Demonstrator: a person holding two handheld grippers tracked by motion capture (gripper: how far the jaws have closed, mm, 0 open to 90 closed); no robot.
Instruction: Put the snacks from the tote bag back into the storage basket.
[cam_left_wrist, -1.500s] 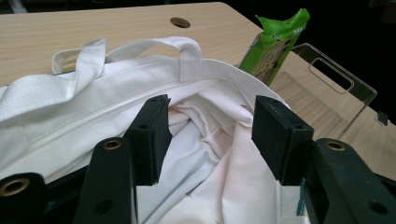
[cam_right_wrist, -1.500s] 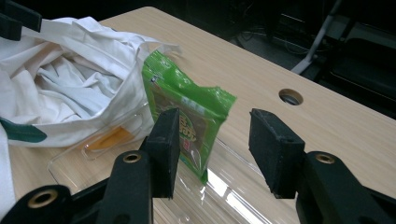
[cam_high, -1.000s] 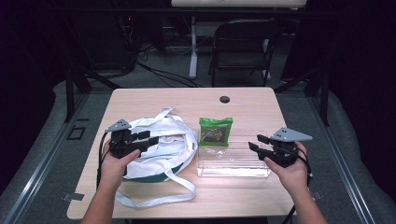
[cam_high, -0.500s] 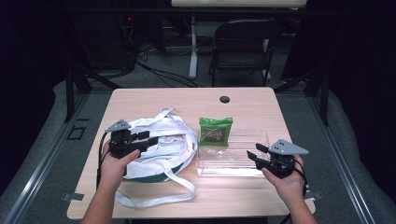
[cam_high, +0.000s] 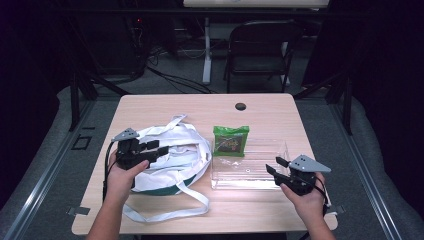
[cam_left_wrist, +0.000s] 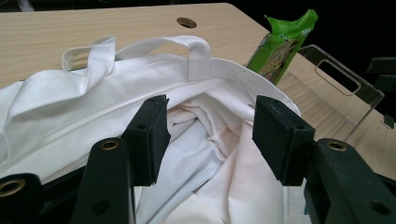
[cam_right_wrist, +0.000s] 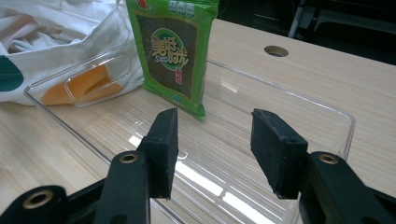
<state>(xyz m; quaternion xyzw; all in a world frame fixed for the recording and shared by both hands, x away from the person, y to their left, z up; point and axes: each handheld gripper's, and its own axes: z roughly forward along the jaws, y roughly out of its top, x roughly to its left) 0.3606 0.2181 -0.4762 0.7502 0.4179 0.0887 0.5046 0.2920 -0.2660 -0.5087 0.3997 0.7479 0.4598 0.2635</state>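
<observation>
Landmark: I place everything against the clear tray (cam_high: 280, 150), one on the bench (cam_high: 165, 107)
Left gripper (cam_high: 152, 150): left of the tray, my fingers apart over the bag mouth, nothing pinched
Right gripper (cam_high: 274, 166): at the tray's near right end, fingers have just been opening, nothing between them
White tote bag (cam_high: 170, 150): one, just left of the tray; soft, limp, light; I'd take the hem or a strap
Green packet (cam_high: 231, 140): one, at the tray's far left end; thin, crinkly, slippery; I'd pinch an edge
</observation>
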